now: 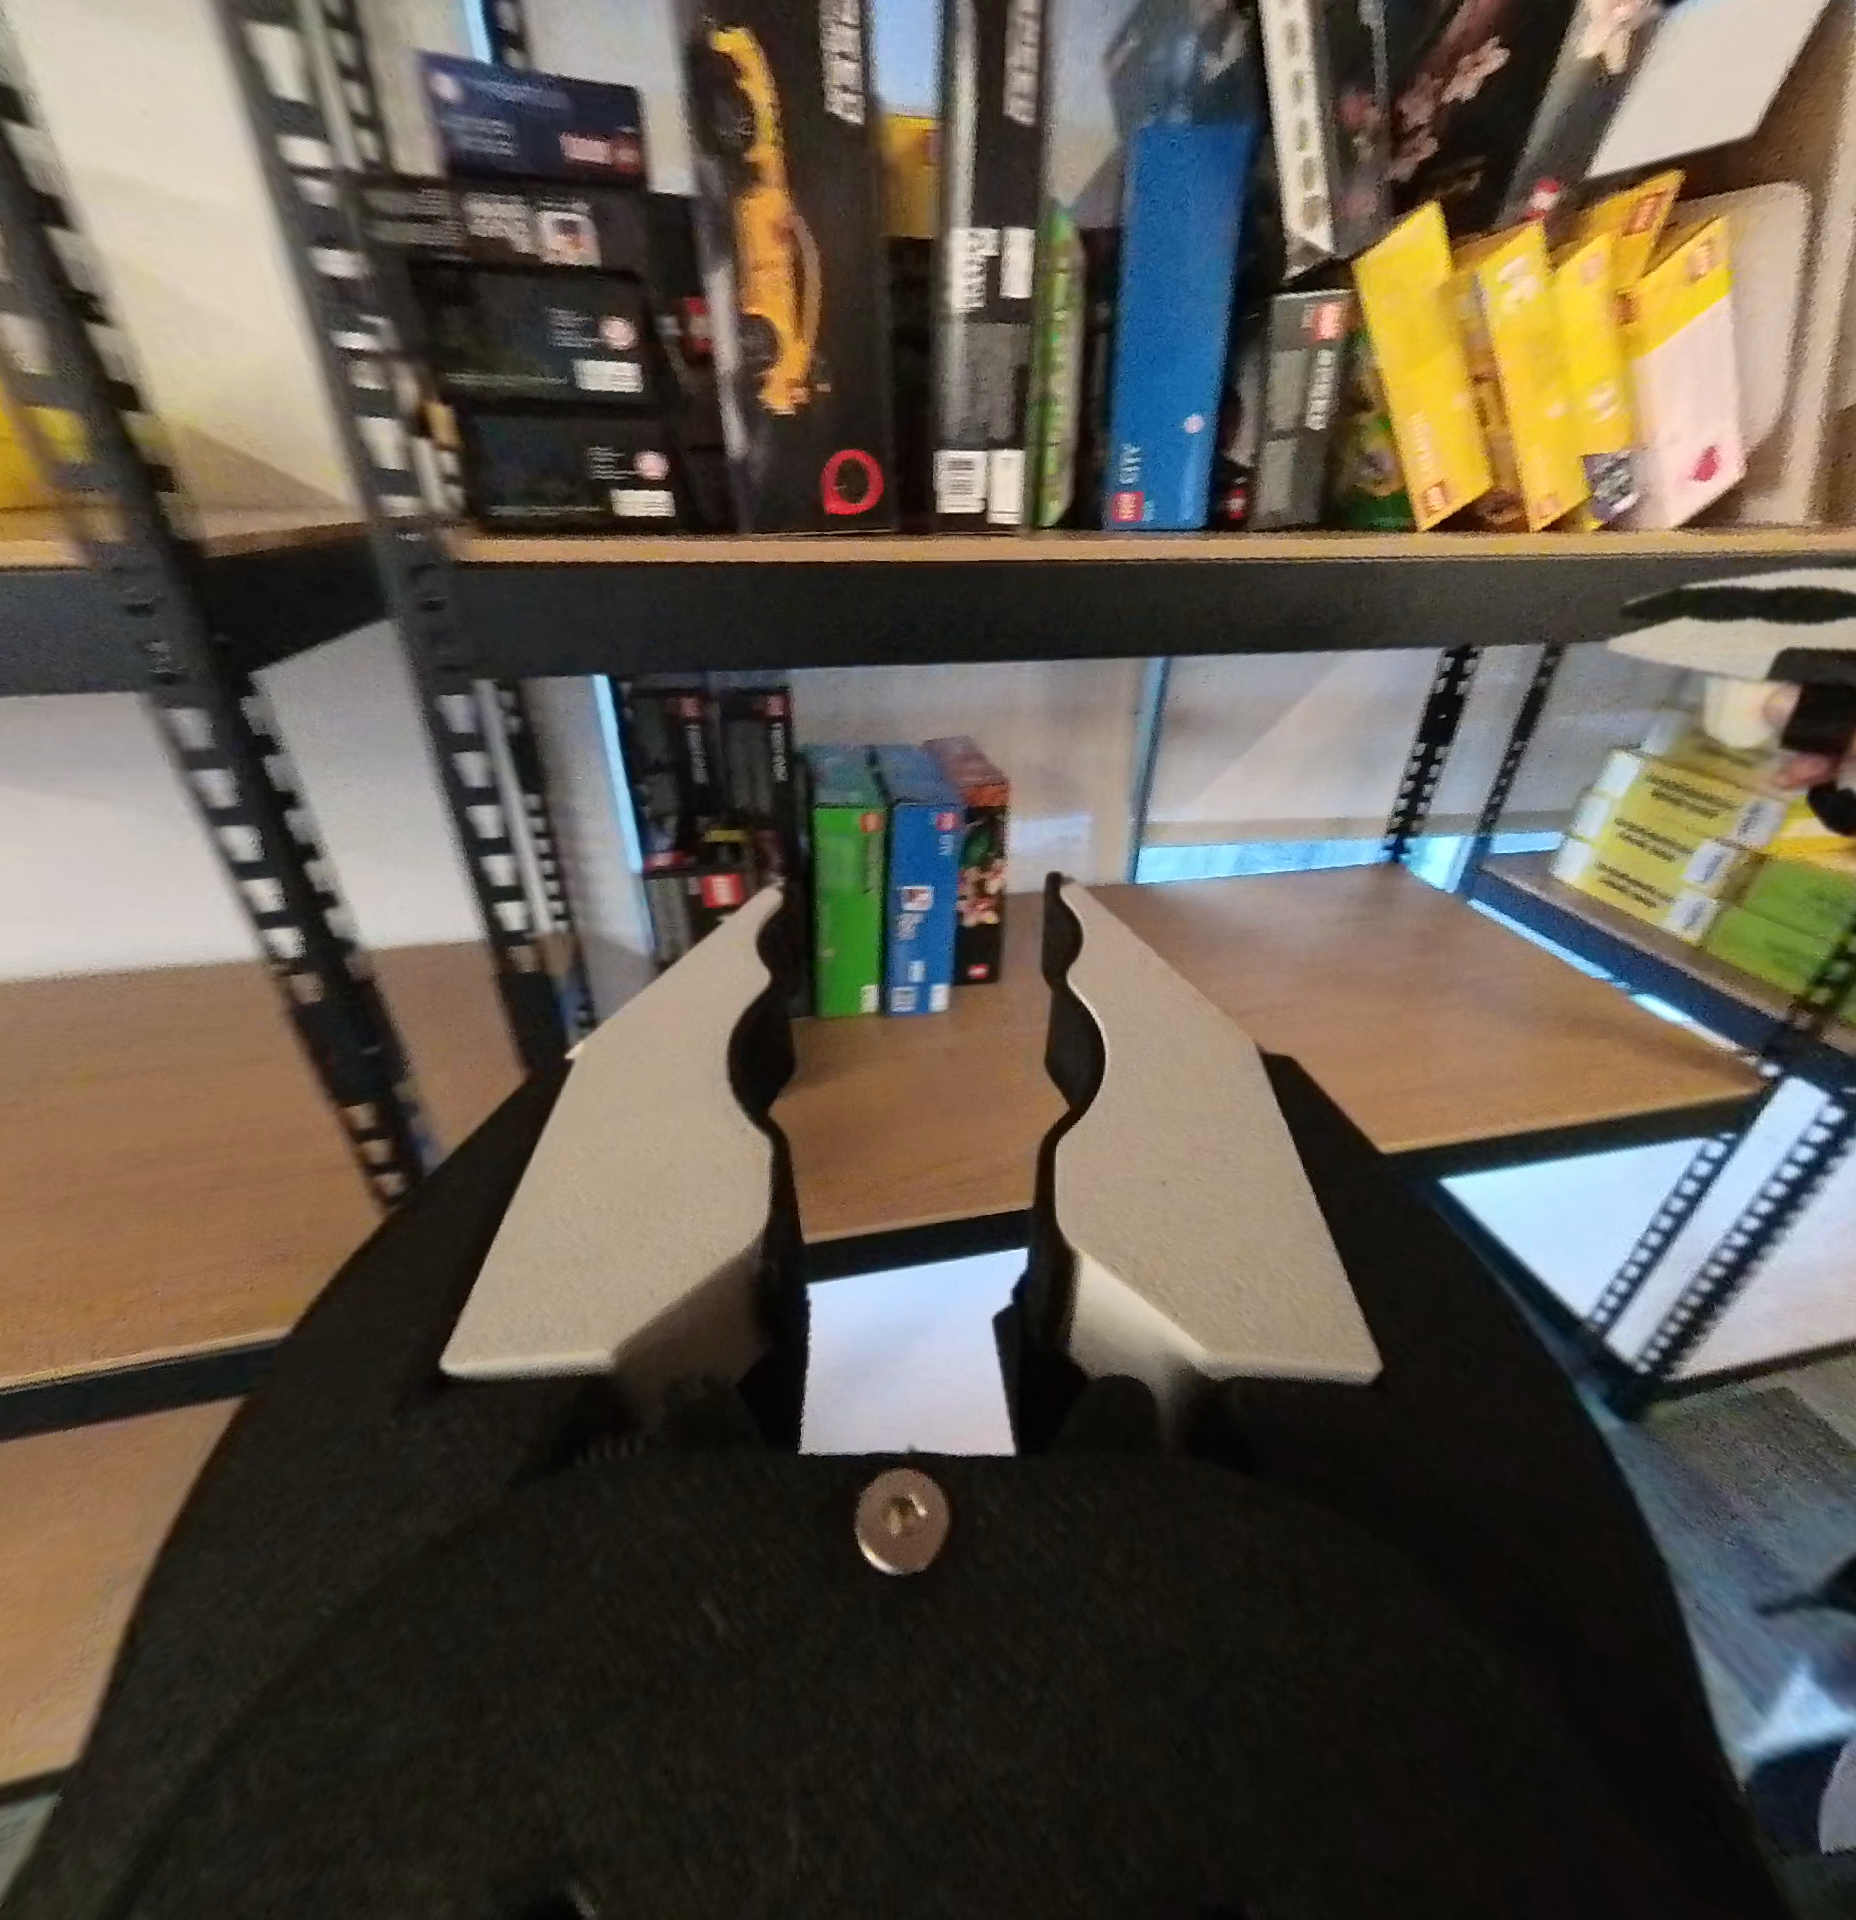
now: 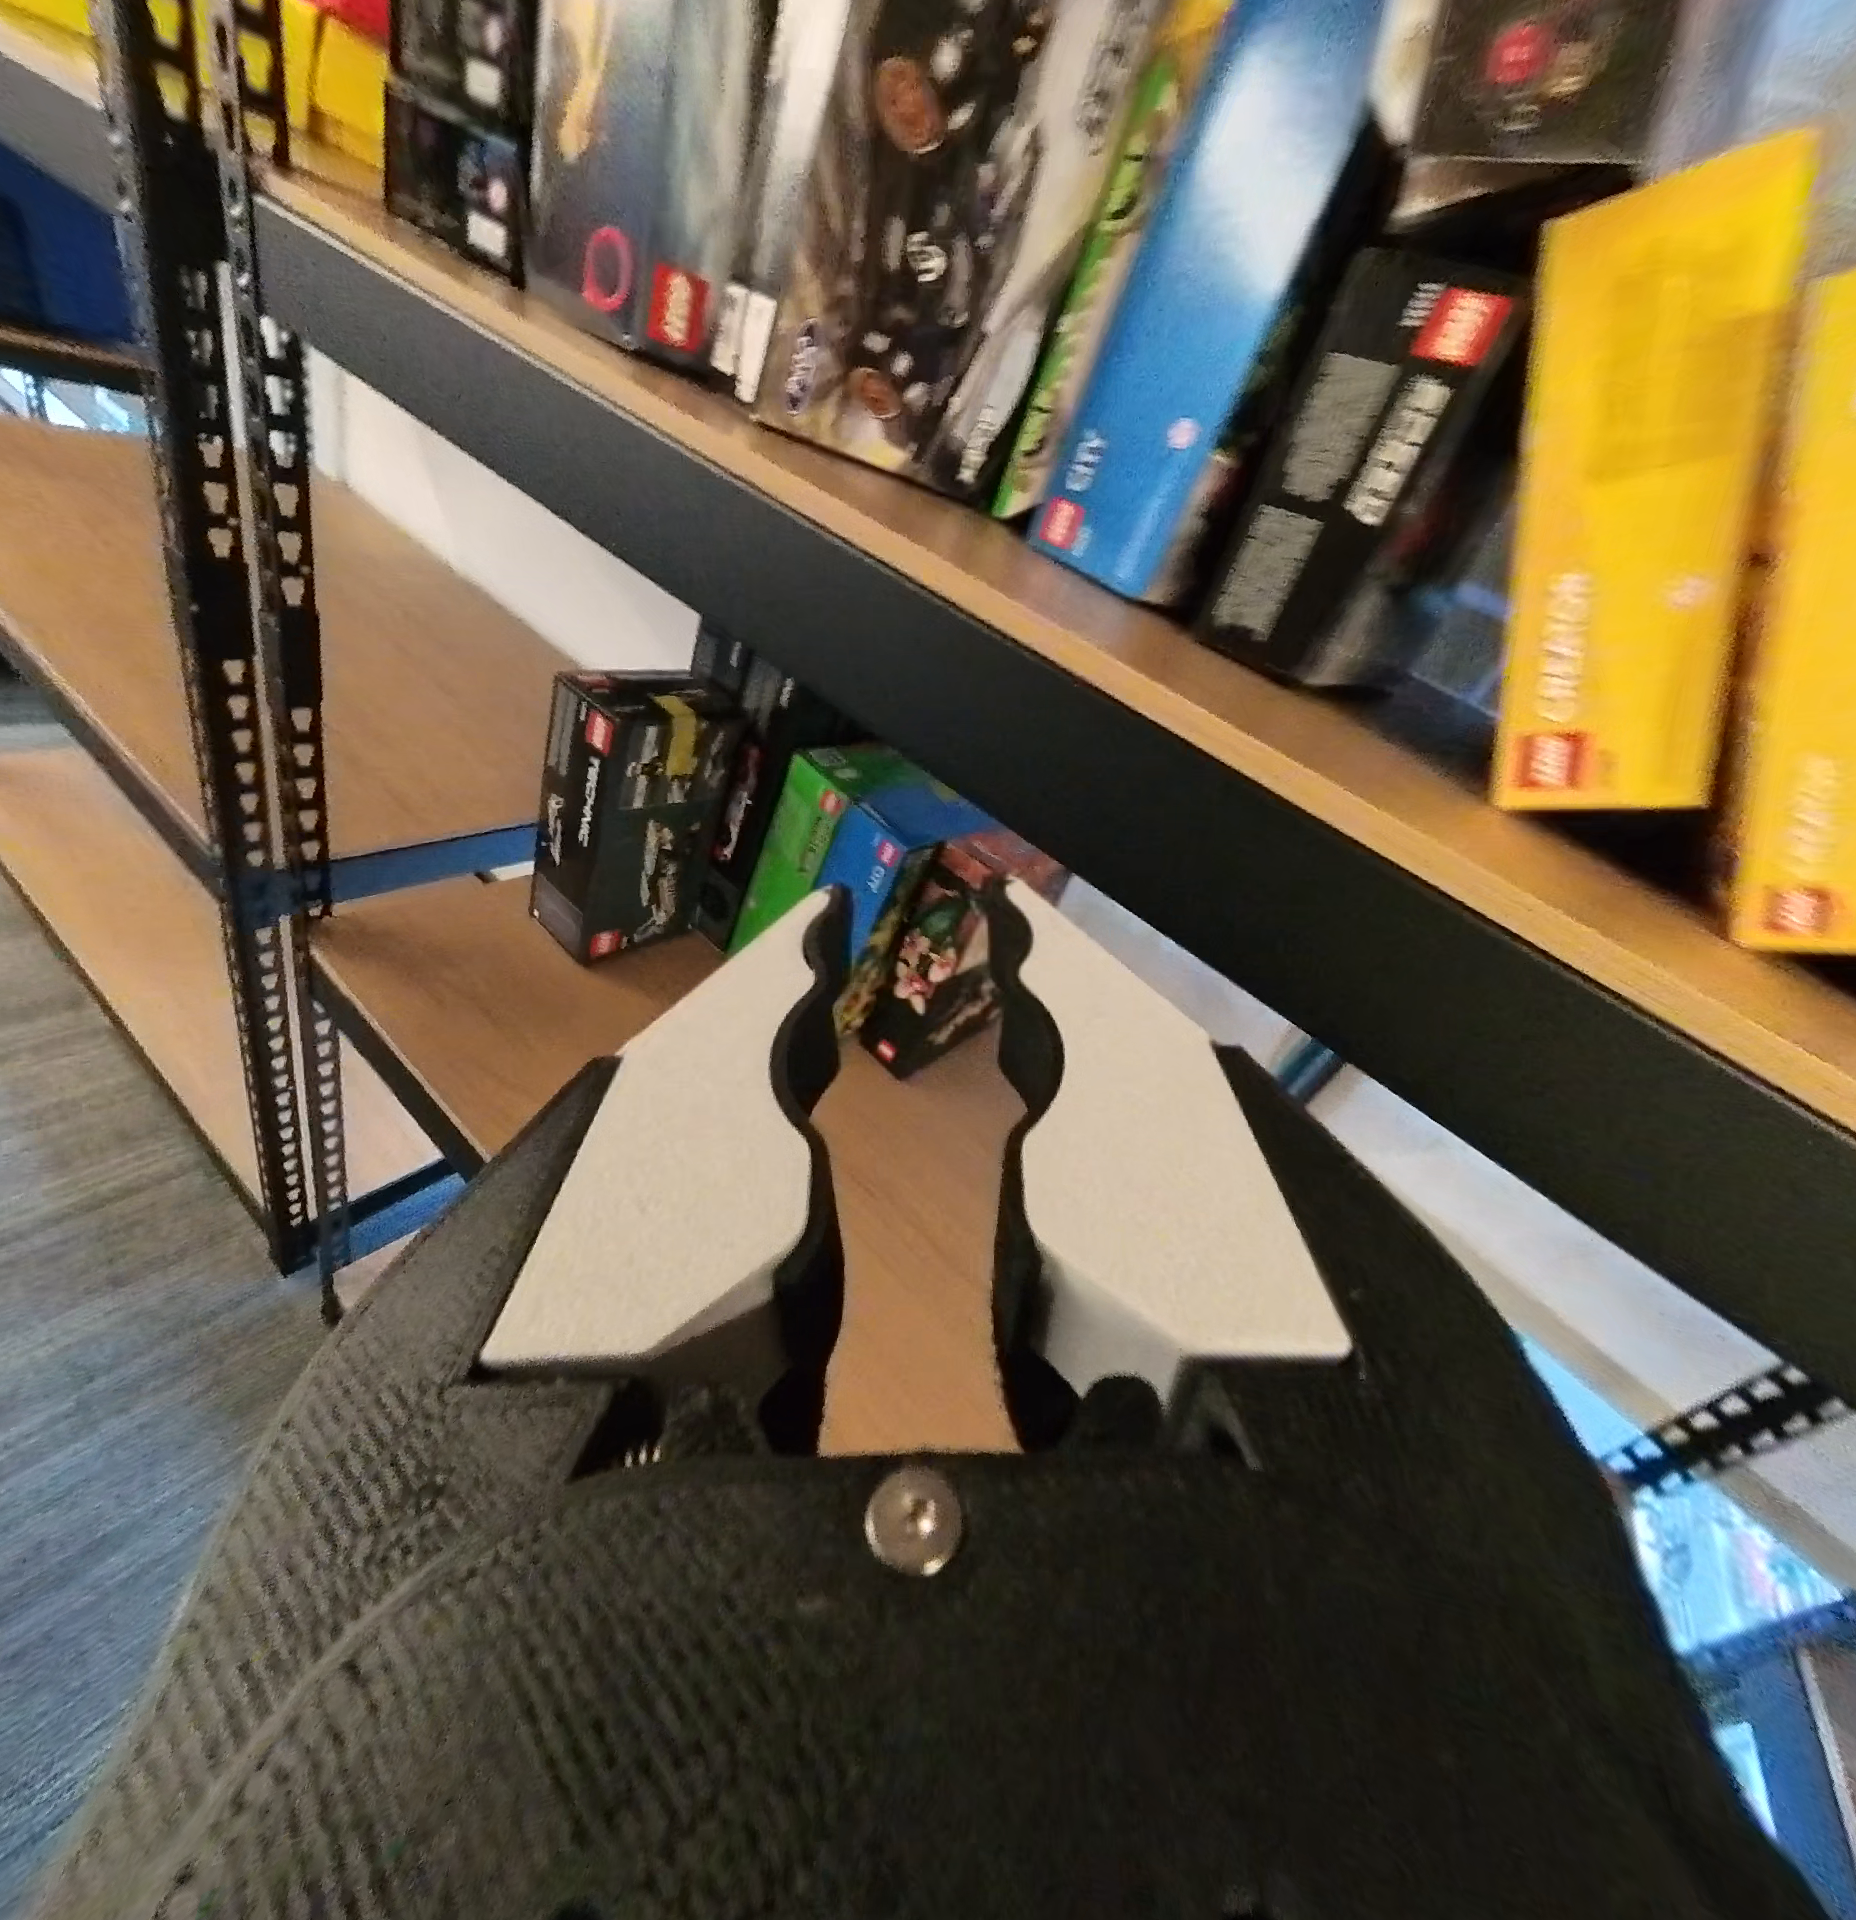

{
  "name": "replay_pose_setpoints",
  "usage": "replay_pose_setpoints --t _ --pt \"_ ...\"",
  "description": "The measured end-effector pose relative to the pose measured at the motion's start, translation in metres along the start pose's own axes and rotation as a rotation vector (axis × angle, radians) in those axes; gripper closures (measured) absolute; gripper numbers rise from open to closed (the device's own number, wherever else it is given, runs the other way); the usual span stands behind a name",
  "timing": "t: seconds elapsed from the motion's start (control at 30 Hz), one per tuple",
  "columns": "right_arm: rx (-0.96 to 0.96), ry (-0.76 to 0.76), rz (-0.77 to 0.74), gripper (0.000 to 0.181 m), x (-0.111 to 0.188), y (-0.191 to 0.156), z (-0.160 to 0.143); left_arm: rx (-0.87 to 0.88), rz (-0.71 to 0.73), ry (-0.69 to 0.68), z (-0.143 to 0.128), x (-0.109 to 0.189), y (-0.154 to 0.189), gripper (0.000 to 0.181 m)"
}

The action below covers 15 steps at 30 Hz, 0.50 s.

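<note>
My left gripper point(image 1: 913, 904) is open and empty, held in front of a metal rack. It points at a short row of upright toy boxes on the lower wooden shelf point(image 1: 1319, 997): a green box point(image 1: 846, 894), a blue box point(image 1: 919, 894) and a dark flower box point(image 1: 981, 862). My right gripper point(image 2: 919, 914) is open and empty. It points at the same row from the right, nearest the dark flower box point(image 2: 934, 977), with the green box point(image 2: 799, 831), the blue box point(image 2: 882, 852) and a black box point(image 2: 623, 810) beyond. Neither gripper touches anything.
The upper shelf point(image 1: 1007, 603) holds many upright boxes, black, blue point(image 1: 1173, 332) and yellow point(image 1: 1526, 364). Its dark front beam point(image 2: 1215, 810) crosses close above my right gripper. Perforated black posts point(image 2: 259, 727) stand at left. Yellow and green cartons point(image 1: 1713, 862) lie at right, with a gloved hand point(image 1: 1828, 748) over them. The grippers' ends are close to 45 centimetres from one another.
</note>
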State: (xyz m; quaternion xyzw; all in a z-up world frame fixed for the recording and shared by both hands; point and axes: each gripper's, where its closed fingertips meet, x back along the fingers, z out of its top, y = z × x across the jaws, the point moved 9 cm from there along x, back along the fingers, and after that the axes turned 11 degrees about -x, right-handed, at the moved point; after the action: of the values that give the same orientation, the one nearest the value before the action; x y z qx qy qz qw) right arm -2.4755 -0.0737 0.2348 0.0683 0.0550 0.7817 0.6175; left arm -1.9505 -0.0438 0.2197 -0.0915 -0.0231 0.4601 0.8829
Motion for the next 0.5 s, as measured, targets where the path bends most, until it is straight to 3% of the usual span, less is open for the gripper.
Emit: replay_pose_setpoints --t 0.17,0.27,0.37,0.5 --pt "-0.020 -0.088 -0.033 0.153 0.081 0.051 -0.011 0.076 -0.045 0.001 0.007 -0.041 0.070 0.135" --pt "-0.085 -0.142 0.001 0.148 0.116 0.067 -0.025 0.087 -0.003 0.026 0.015 -0.054 0.090 0.138" --pt "-0.174 -0.161 0.049 0.142 0.125 0.068 -0.027 0.105 -0.034 0.023 0.030 -0.059 0.097 0.137" --pt "-0.079 -0.095 0.084 0.150 0.102 0.044 -0.007 0.040 -0.007 -0.005 0.036 -0.051 0.085 0.136"
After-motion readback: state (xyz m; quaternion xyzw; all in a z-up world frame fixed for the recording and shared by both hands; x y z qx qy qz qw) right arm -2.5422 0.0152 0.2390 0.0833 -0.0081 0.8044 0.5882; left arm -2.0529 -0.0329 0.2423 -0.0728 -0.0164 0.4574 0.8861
